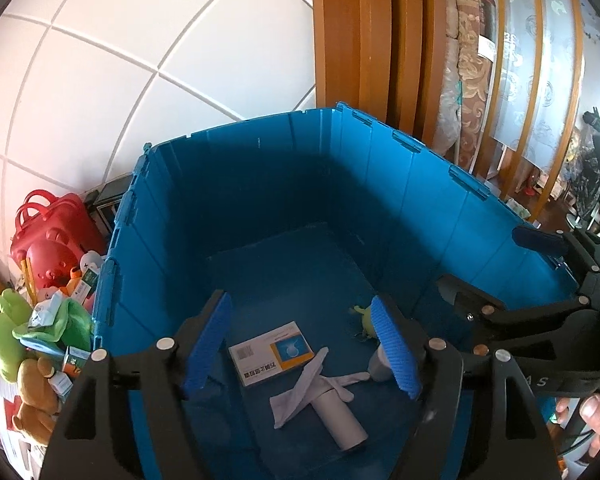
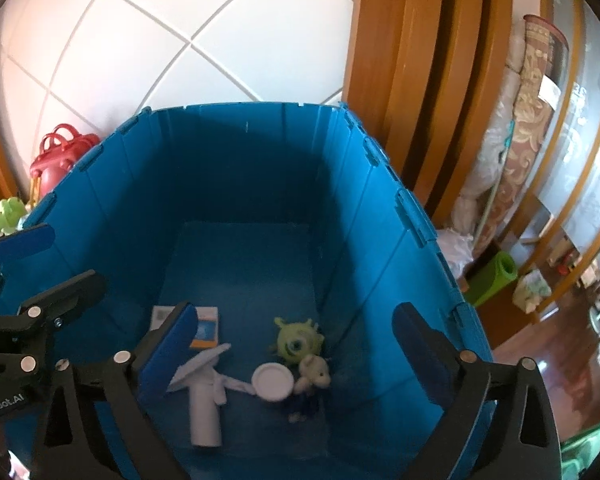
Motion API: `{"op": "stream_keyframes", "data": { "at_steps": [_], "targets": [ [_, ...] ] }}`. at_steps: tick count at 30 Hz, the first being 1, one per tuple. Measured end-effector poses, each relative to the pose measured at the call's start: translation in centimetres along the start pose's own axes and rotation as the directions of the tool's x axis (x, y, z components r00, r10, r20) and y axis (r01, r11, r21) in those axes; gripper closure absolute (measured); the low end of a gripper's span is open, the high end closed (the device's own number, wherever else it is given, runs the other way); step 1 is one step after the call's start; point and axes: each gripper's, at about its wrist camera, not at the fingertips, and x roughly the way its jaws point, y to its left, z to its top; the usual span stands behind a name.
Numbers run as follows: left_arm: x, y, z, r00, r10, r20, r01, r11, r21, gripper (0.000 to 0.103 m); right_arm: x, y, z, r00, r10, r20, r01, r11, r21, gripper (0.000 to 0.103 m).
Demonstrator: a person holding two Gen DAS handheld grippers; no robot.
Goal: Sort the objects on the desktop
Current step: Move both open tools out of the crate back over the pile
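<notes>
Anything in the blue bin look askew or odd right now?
Nothing damaged or spilled. Inside the blue bin, the white tube lies on its side with a white cloth draped across it, and the small box sits skewed. Just a loose pile.

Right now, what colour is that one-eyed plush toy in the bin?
Green one-eyed plush toy; clearest in the right wrist view.

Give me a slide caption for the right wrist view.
Open right gripper above the blue crate holding a green one-eyed plush, white tube and box.

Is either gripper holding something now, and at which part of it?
No. The left gripper and the right gripper are both open and empty above the blue crate.
</notes>
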Motion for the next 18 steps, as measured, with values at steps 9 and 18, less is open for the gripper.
{"op": "stream_keyframes", "data": {
  "at_steps": [9, 18],
  "targets": [
    [-1.4, 0.8, -0.9, 0.999, 0.018, 0.037, -0.017, 0.999, -0.047, 0.031, -1.0, 0.4, -0.3, 0.995, -0.066, 0.071, 0.066, 0.998, 0.007, 0.000],
    [-4.4, 1.9, -2.0, 0.990, 0.061, 0.126, -0.047, 0.992, -0.116, 0.031, -1.9, 0.3, -0.5, 0.985, -0.098, 0.144, 0.095, 0.995, 0.029, 0.000]
  ]
}}
